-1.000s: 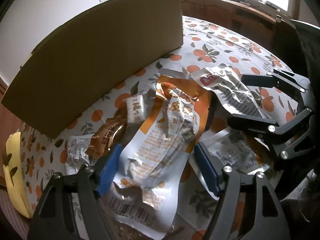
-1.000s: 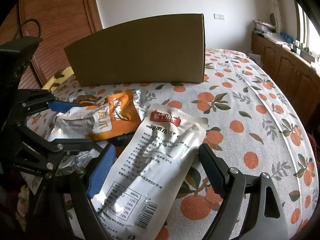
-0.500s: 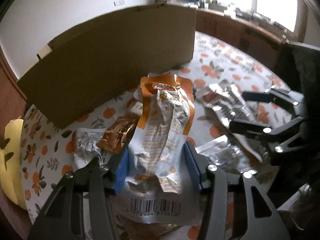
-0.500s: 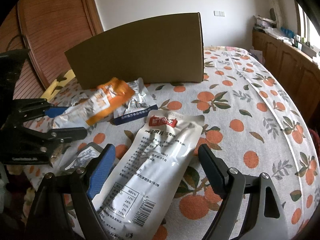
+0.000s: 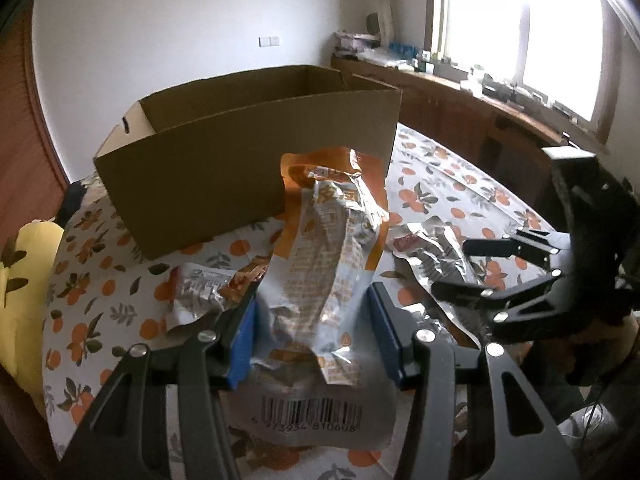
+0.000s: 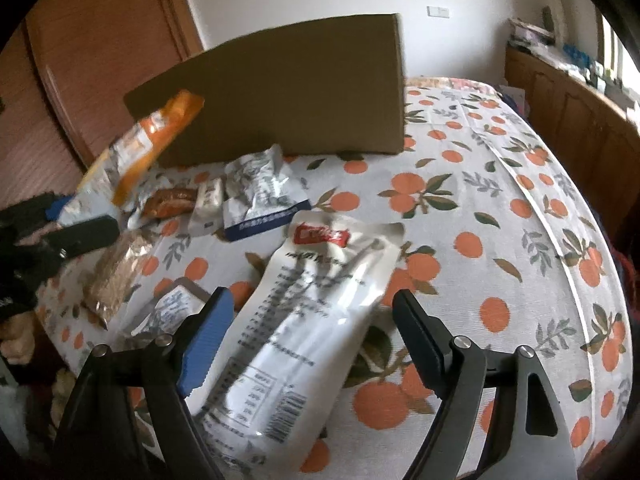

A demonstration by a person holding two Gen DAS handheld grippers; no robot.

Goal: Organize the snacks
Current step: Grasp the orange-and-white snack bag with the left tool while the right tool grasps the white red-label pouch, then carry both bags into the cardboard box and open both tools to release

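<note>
My left gripper [image 5: 314, 338] is shut on an orange and silver snack bag [image 5: 332, 264] and holds it up off the table in front of an open cardboard box [image 5: 224, 160]. The same bag [image 6: 136, 148] shows lifted at the left of the right wrist view. My right gripper [image 6: 310, 336] is open, its jaws either side of a white pouch with a red label [image 6: 316, 304] that lies flat on the table. The box [image 6: 288, 88] stands behind the snacks.
Several small snack packs lie on the orange-print tablecloth [image 6: 480, 208]: a silver and blue pack [image 6: 260, 196], a brown pack [image 6: 170, 200], a grain bar [image 6: 120, 272]. A wooden cabinet [image 5: 460, 112] runs along the right under the window. A yellow cushion [image 5: 20, 272] sits at the left.
My left gripper closed on the orange and silver bag and lifted it up towards the box. My right gripper stayed open over the white pouch.
</note>
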